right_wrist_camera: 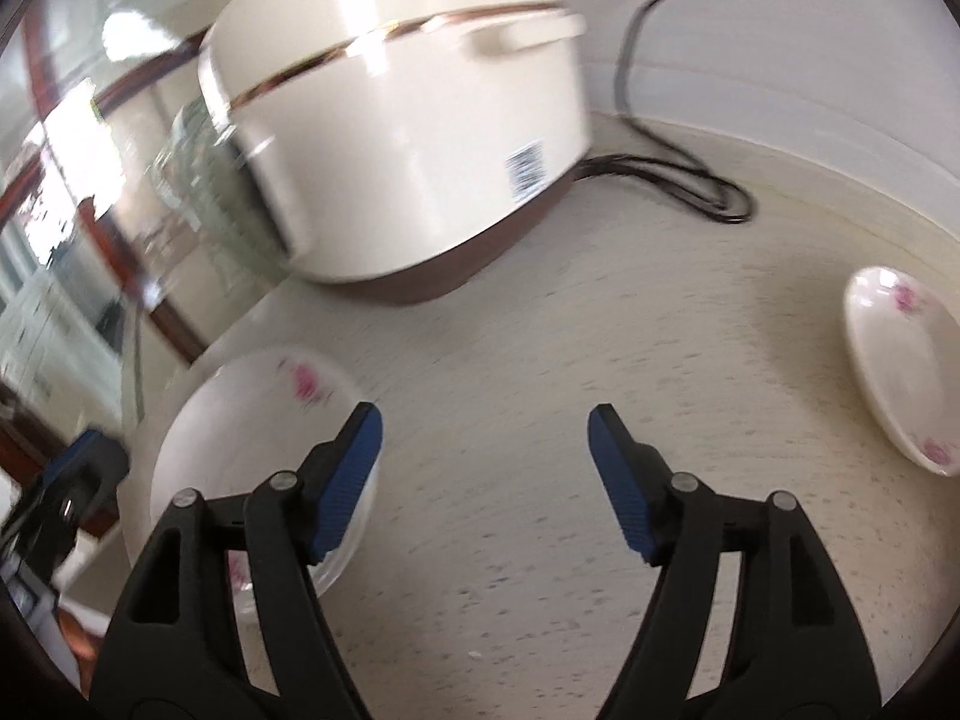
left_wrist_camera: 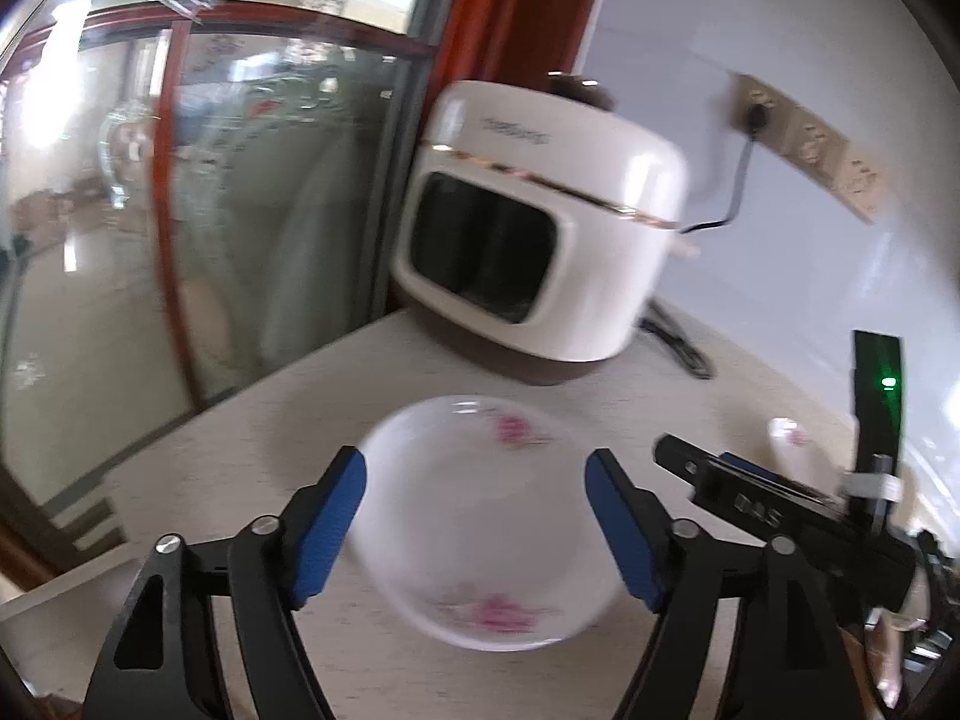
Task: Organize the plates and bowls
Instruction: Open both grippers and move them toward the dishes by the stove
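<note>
1. One pale speckled worktop (right_wrist_camera: 540,420) carries everything here, running back to a white wall and, on the left, ending at a glass pane in a red-brown frame (left_wrist_camera: 174,192).
2. Biggest thing on it: the cream rice cooker (left_wrist_camera: 540,210) with a gold band and a brown base, parked at the back left corner by the glass. Its dark window faces the left wrist camera.
3. A black cord (right_wrist_camera: 678,180) loops on the worktop behind the cooker and climbs the wall to a strip of sockets (left_wrist_camera: 804,138).
4. Next, the white plate (left_wrist_camera: 480,522) with pink flower prints. It lies flat near the left edge of the worktop, in front of the cooker.
5. Left gripper (left_wrist_camera: 474,528): jaws wide apart, blue pads (left_wrist_camera: 330,528) flanking the plate in the frame. They grip nothing, as far as the blur lets me judge.
6. Right gripper (right_wrist_camera: 486,480): also spread wide, over bare worktop just right of the plate. Its left pad overlaps the plate's rim in the view; whether it touches I cannot tell.
7. Smallest: a white flowered dish (right_wrist_camera: 900,366), well apart on the right side of the worktop. In the left wrist view it peeks out behind the right gripper.
</note>
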The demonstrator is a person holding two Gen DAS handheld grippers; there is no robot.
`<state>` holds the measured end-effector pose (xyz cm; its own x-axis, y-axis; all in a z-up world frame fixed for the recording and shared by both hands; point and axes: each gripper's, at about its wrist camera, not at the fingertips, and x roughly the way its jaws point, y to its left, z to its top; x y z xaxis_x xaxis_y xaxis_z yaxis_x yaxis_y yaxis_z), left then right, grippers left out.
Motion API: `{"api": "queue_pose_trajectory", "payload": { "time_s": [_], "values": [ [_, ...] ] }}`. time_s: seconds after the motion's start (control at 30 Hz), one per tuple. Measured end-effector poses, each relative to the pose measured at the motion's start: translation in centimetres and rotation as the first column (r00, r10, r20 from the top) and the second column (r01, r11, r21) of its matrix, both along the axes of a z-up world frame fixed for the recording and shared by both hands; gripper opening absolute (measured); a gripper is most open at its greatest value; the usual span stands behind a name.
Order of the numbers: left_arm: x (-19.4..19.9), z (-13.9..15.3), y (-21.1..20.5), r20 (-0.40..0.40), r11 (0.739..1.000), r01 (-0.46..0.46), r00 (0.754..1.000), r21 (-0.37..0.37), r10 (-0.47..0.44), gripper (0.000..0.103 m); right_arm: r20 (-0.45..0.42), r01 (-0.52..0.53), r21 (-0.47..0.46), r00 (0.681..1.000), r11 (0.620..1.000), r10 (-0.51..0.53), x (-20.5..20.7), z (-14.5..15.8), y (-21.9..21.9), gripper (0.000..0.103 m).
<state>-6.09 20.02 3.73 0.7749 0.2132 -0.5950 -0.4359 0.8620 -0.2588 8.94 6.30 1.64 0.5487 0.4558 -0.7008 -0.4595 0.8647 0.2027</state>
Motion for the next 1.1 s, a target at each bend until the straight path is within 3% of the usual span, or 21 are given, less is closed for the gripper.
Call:
{"api": "queue_pose_trajectory", "payload": {
  "time_s": [0.17,0.3,0.47,0.6,0.73,0.9,1.1],
  "values": [
    [1.7,1.0,-0.9,0.024,0.99,0.118,0.993,-0.072,-0.116,0.083,-0.033,0.214,0.113,0.977,0.97,-0.211,0.6,0.4,-4.1,0.081],
    [3.8,1.6,-1.5,0.013,0.978,0.168,0.986,-0.119,-0.168,0.085,-0.096,0.404,0.169,0.915,0.899,-0.393,0.7,0.3,-7.5,0.081],
    [7.6,1.2,-2.9,-0.013,0.955,0.264,0.963,-0.133,-0.268,0.085,-0.169,0.583,0.248,0.813,0.774,-0.558,-0.3,-0.4,-11.3,0.081],
    [10.4,1.8,-5.2,-0.05,0.922,0.384,0.921,-0.043,-0.386,0.085,-0.151,0.662,0.282,0.746,0.695,-0.649,-1.4,0.1,-13.2,0.081],
    [14.3,2.1,-6.9,-0.08,0.884,0.467,0.88,-0.024,-0.468,0.085,-0.182,0.711,0.297,0.697,0.637,-0.694,-1.7,-0.1,-14.6,0.081],
    [18.9,2.0,-9.3,-0.082,0.797,0.595,0.793,-0.101,-0.603,0.085,-0.192,0.749,0.292,0.655,0.595,-0.731,-1.6,-0.5,-16.0,0.081],
    [24.5,0.0,-12.2,-0.146,0.73,0.651,0.718,-0.208,-0.681,0.085,-0.18,0.783,0.272,0.613,0.56,-0.769,-1.0,-1.0,-17.2,0.081]
  ]
}}
